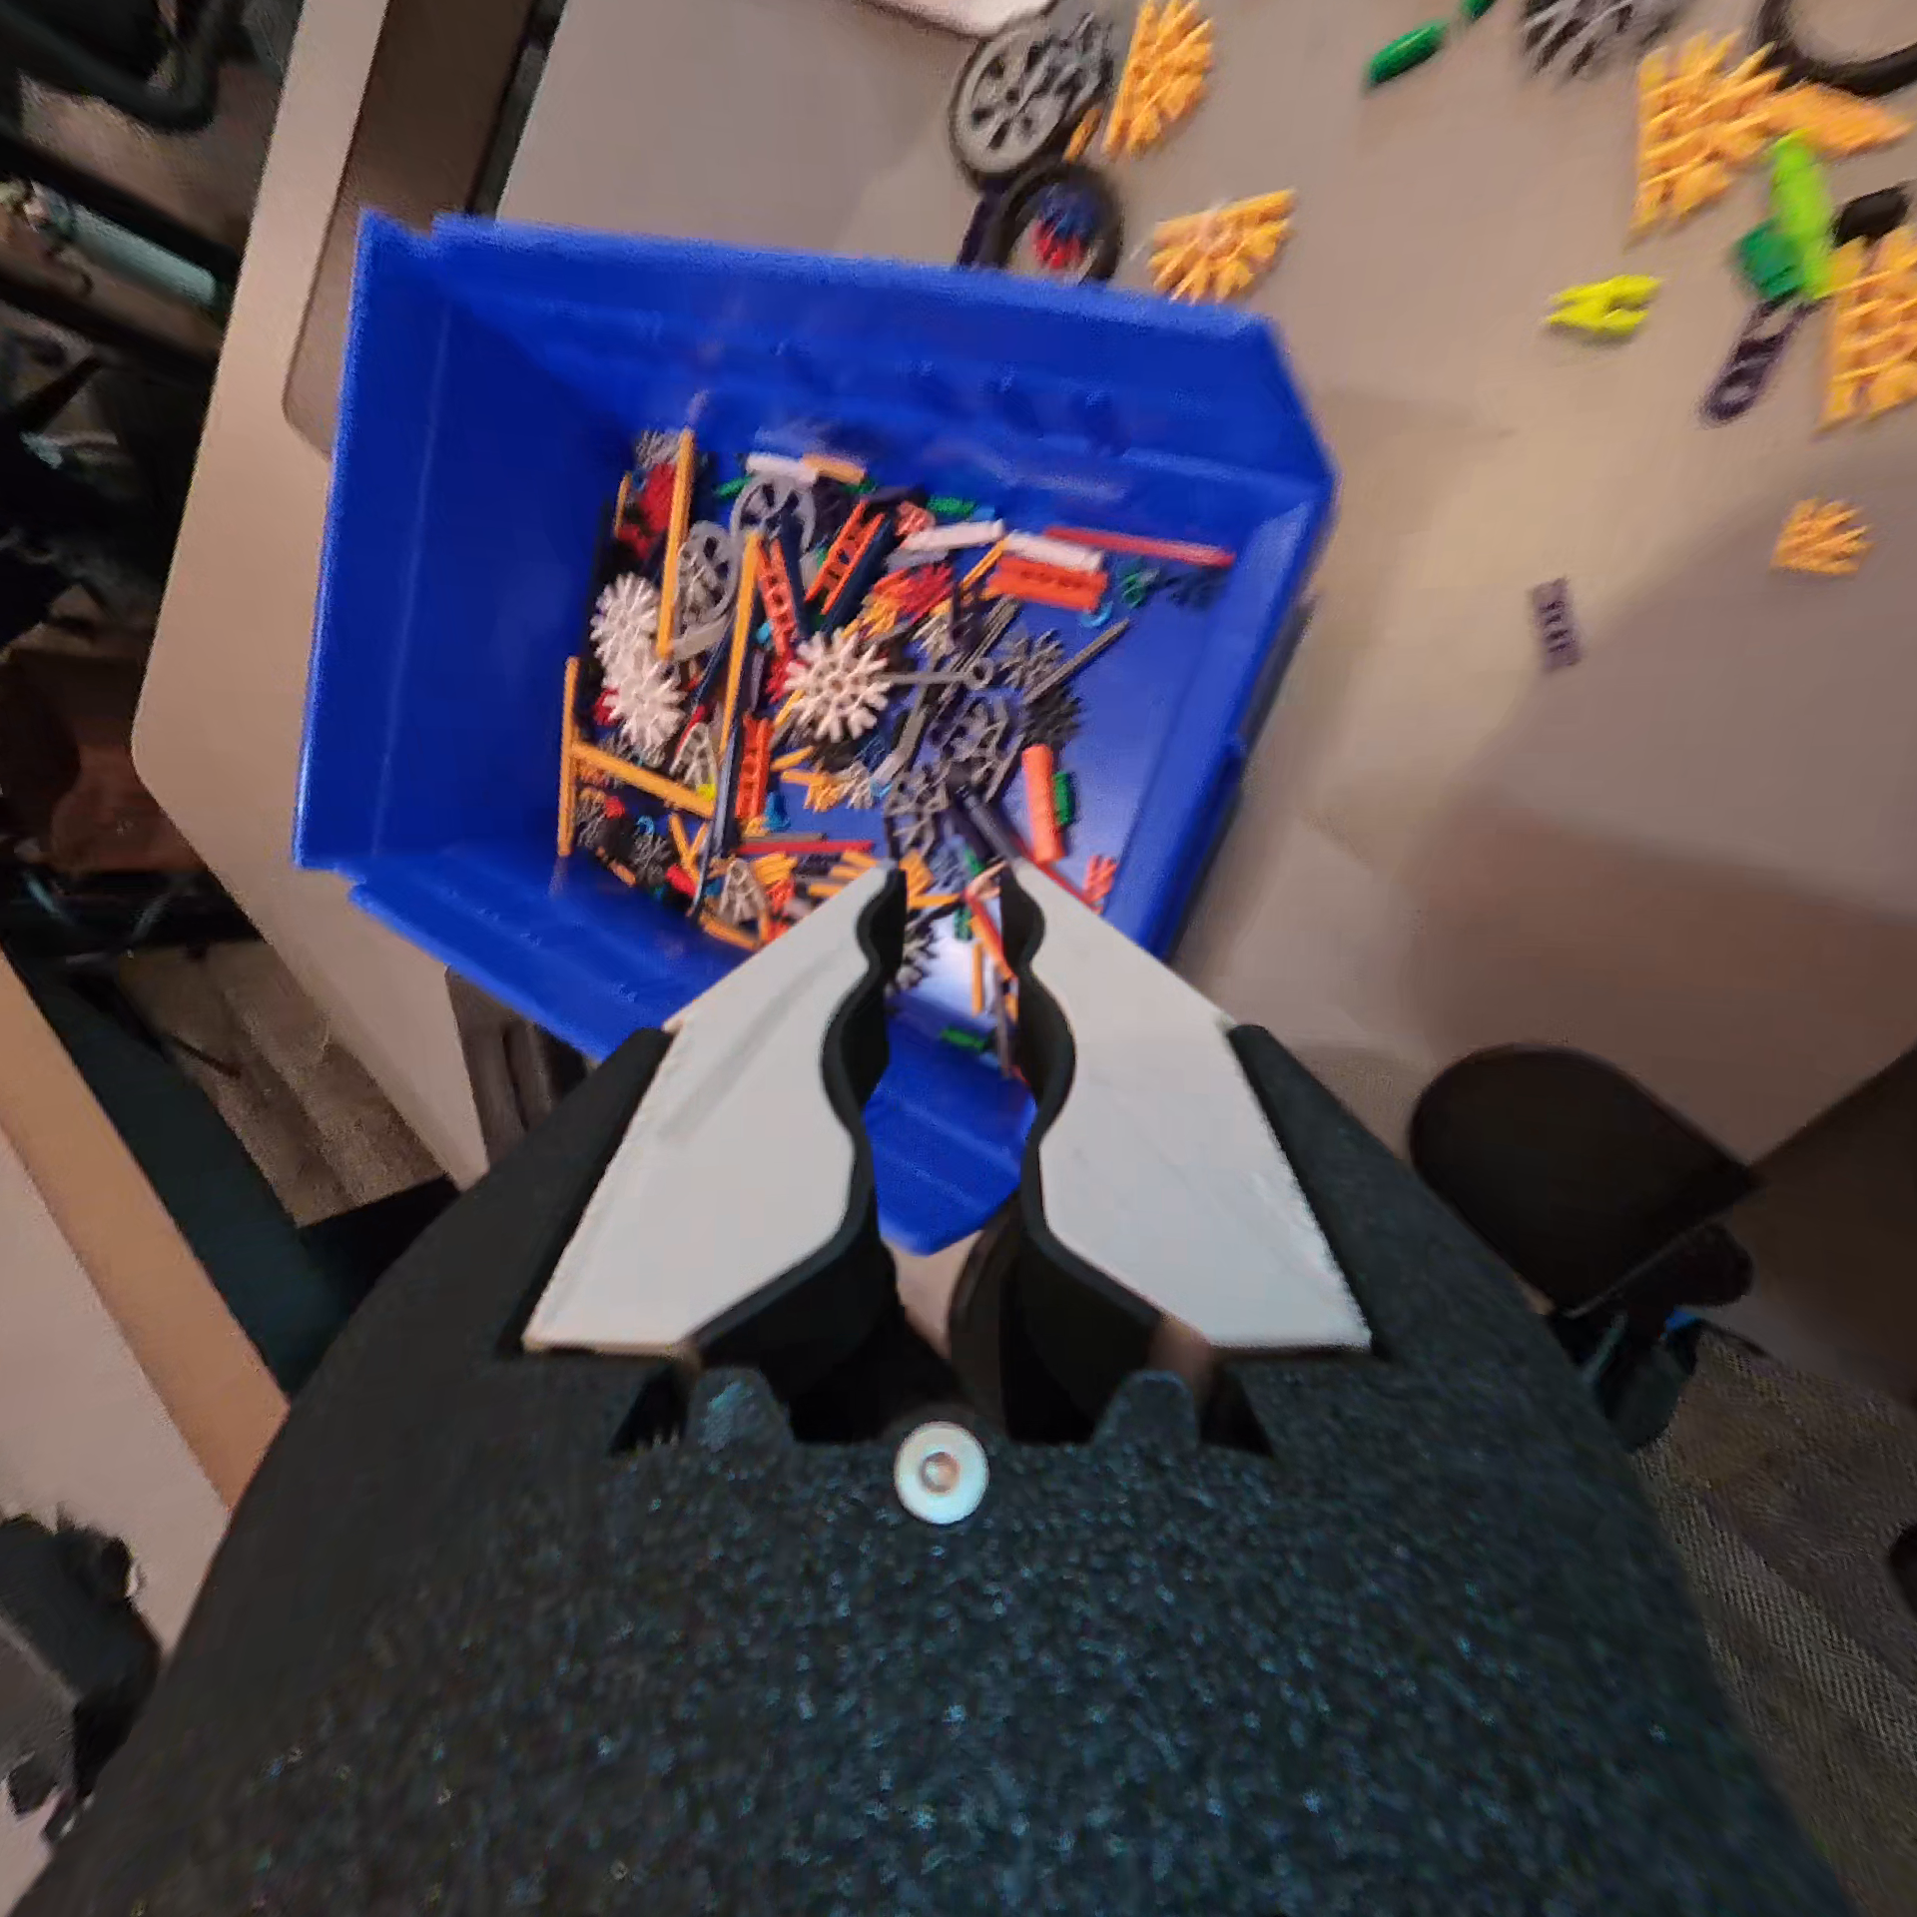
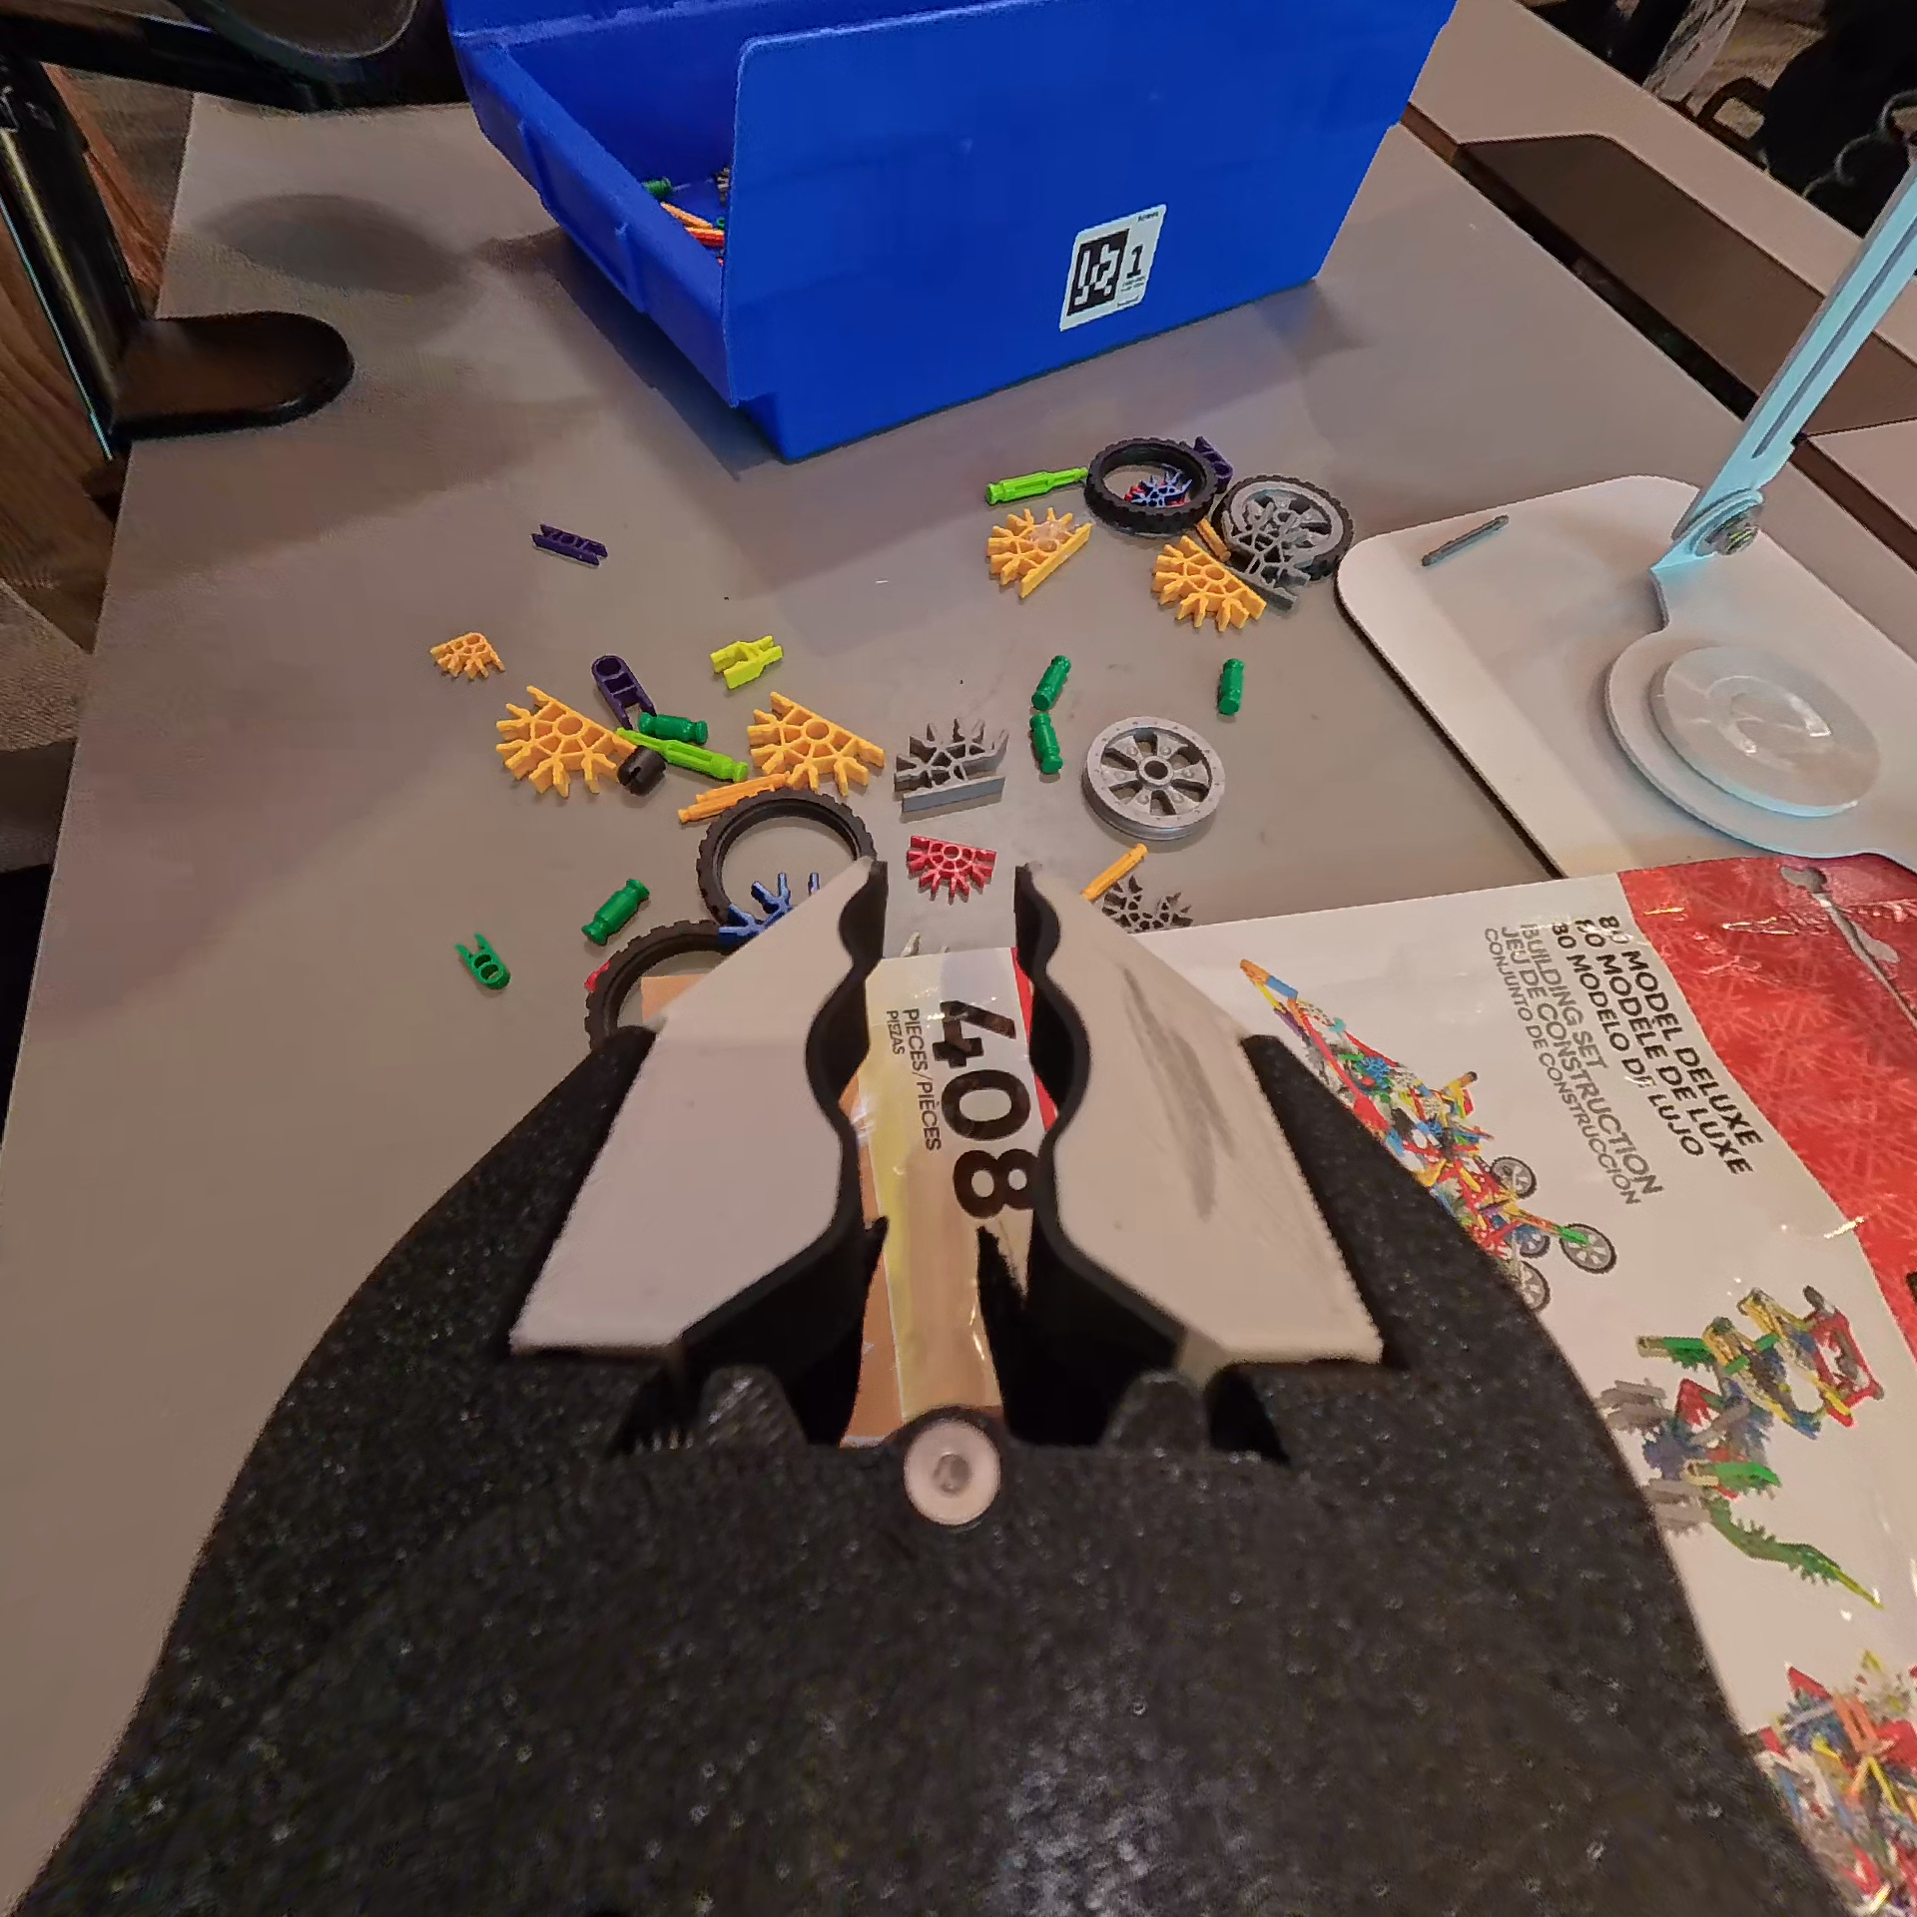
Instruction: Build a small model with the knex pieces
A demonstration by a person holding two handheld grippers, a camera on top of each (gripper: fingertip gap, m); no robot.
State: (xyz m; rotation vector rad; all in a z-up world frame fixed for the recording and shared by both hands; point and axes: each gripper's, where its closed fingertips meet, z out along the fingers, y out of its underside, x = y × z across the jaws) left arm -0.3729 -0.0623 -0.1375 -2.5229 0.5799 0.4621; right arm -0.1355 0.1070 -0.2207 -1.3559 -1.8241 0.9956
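Note:
My left gripper [image 1: 946, 882] is open and empty, held above the near end of a blue plastic bin [image 1: 498, 581] that holds a heap of mixed construction-toy rods, gears and connectors [image 1: 820, 674]. My right gripper [image 2: 949, 877] is open and empty, low over the grey table, above the edge of a printed toy-set sheet [image 2: 1556, 1141]. A red fan-shaped connector [image 2: 949, 863] lies just beyond its fingertips. The same blue bin [image 2: 934, 207] stands at the far side of the table in the right wrist view.
Loose pieces lie scattered on the table: yellow fan connectors [image 2: 814, 742], green rods [image 2: 1048, 685], black tyres [image 2: 783, 845], a grey wheel [image 2: 1154, 778]. A white lamp base [image 2: 1660, 664] sits at right. A black chair [image 1: 1577, 1172] stands below the table edge. The left gripper's tips are roughly 30 centimetres from the right gripper's.

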